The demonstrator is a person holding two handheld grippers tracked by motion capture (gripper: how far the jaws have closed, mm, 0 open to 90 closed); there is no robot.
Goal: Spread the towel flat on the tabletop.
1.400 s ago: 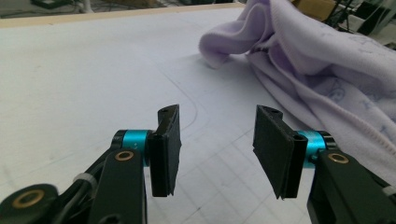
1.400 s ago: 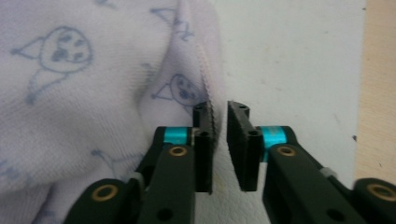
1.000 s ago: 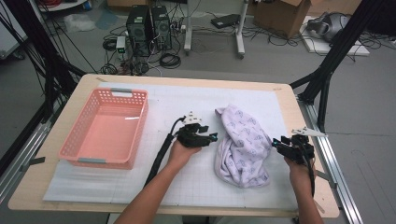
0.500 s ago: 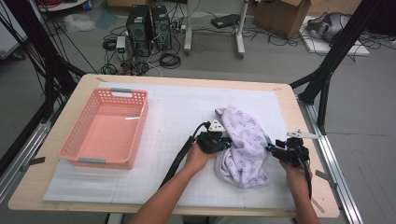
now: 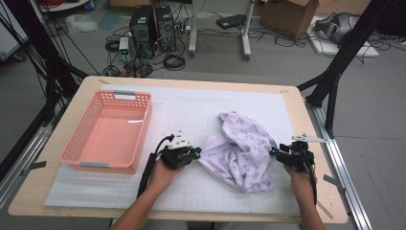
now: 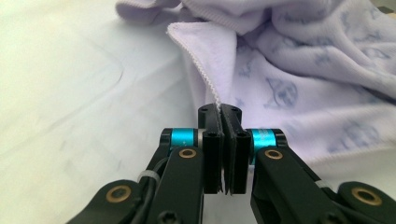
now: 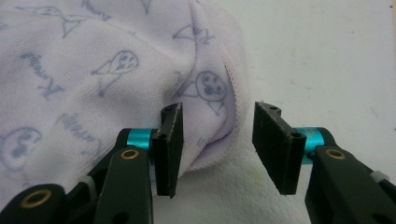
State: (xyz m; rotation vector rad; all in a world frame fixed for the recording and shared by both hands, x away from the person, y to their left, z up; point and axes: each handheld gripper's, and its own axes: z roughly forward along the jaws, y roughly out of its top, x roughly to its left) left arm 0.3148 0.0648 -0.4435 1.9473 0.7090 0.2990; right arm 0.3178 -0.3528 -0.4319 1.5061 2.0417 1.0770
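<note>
Since the earlier frame, the left gripper [image 5: 195, 154] had travelled rightward across the white mat [image 5: 191, 110] to the lavender printed cloth [image 5: 244, 148], and its jaws had just been closing; they stood clamped on the stitched hem of that cloth, as the left gripper view confirmed. Cloth [image 6: 299, 70] lay crumpled on the mat to the right of the pink basket [image 5: 107, 136], well apart from it. At the cloth's right edge the right gripper [image 5: 276, 153] was positioned with jaws apart, a folded hem between them, pads not pressing. Risk noted: the left grip held only a thin edge of the hem, so a sharp pull could slip it free. Should the right jaws close as they stood, they might catch the doubled fold rather than a single layer, leaving the cloth bunched.
</note>
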